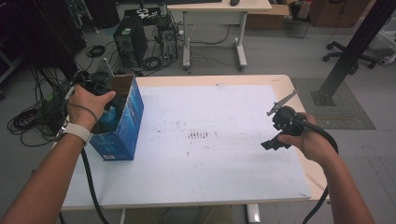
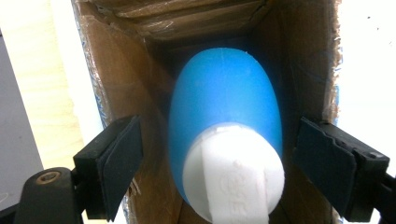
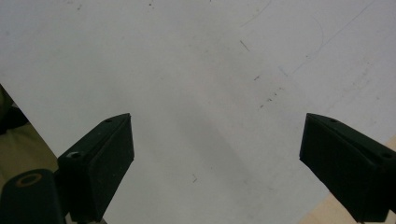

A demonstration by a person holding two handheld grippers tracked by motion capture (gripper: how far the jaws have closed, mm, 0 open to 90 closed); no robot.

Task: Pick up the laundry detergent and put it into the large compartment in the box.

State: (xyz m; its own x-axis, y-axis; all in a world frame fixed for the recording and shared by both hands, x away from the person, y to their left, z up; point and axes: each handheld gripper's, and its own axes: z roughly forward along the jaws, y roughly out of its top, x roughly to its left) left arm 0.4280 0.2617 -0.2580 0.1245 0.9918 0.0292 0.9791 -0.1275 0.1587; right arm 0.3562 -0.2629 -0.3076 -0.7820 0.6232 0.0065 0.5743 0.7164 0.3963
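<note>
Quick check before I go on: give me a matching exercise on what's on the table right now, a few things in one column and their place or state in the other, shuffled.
Things:
1. blue bottle
2. cardboard box
3. left gripper
4. right gripper

Places or states:
A. open, above the bare white table top, holding nothing
B. lying inside the box, white cap toward the camera
C. standing at the table's left edge, blue outside, brown inside
D. open at the box mouth, one jaw on each side of the bottle, not closed on it

Pairs: 1-B, 2-C, 3-D, 4-A
</note>
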